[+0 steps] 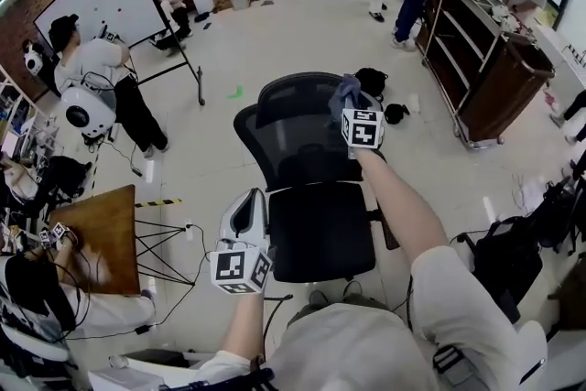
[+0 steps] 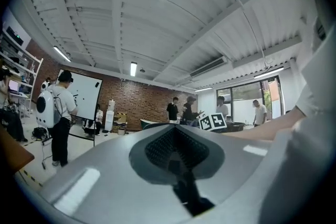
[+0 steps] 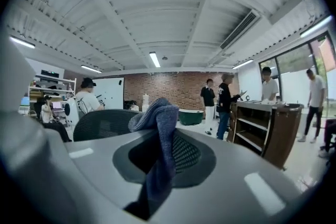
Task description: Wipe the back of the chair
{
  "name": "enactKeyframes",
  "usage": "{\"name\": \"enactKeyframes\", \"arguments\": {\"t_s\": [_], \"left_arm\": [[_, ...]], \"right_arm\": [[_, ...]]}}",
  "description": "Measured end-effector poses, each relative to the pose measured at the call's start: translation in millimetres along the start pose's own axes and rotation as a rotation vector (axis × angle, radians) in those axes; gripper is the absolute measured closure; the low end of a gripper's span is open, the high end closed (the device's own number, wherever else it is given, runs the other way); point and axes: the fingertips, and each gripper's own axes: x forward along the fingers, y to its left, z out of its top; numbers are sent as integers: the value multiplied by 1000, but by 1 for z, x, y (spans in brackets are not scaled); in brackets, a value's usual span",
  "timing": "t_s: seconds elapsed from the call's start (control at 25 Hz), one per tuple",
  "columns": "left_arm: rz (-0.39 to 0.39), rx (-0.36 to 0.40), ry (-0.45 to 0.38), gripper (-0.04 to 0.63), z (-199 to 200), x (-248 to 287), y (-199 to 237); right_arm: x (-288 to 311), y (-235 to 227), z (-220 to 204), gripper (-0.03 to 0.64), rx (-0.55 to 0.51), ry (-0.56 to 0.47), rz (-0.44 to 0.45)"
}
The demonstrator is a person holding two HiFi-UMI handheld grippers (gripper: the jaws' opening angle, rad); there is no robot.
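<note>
The right gripper (image 1: pixel 349 103), jaws clamped on a blue cloth (image 1: pixel 344 91), hangs at the upper right corner of the black mesh chair back (image 1: pixel 291 128), which spreads leftward from it, top rim running side to side. The left gripper (image 1: pixel 249 201), jaws together on nothing, sits low beside the seat (image 1: pixel 316 233), farther from the back; whether the mesh is wiped cannot be told.

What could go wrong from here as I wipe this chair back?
The cloth hangs bunched from the right gripper, so it may slip out when dragged over the mesh chair back. The left gripper holds nothing, so the chair may turn away under pressure.
</note>
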Motion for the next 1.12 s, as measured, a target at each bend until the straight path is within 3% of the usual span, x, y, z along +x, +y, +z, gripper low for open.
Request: {"name": "enactKeyframes", "arguments": {"t_s": [0.12, 0.24, 0.36, 0.48, 0.56, 0.68, 0.8, 0.88, 1.12], "left_arm": [[-59, -8, 8, 541, -3, 12, -15], [-81, -15, 14, 541, -7, 19, -24], [-66, -3, 14, 541, -9, 23, -30], [-40, 2, 17, 541, -12, 19, -25], [-15, -2, 25, 541, -17, 14, -15], [31, -3, 45, 541, -27, 18, 0], [69, -5, 77, 541, -33, 27, 18], [86, -15, 91, 541, -35, 29, 28], [43, -7, 58, 541, -27, 15, 27]], "right_arm": [[-5, -19, -4, 572, -14, 0, -5], [-13, 0, 2, 572, -7, -36, 36], [-29, 64, -4, 572, -26, -80, 178], [-13, 152, -39, 571, -42, -66, 310], [18, 193, -69, 571, -37, -38, 338], [61, 214, -88, 571, -44, -44, 347], [84, 200, -77, 571, -53, -58, 335], [88, 167, -72, 571, -39, -53, 285], [35, -13, -108, 571, -94, -29, 10]]}}
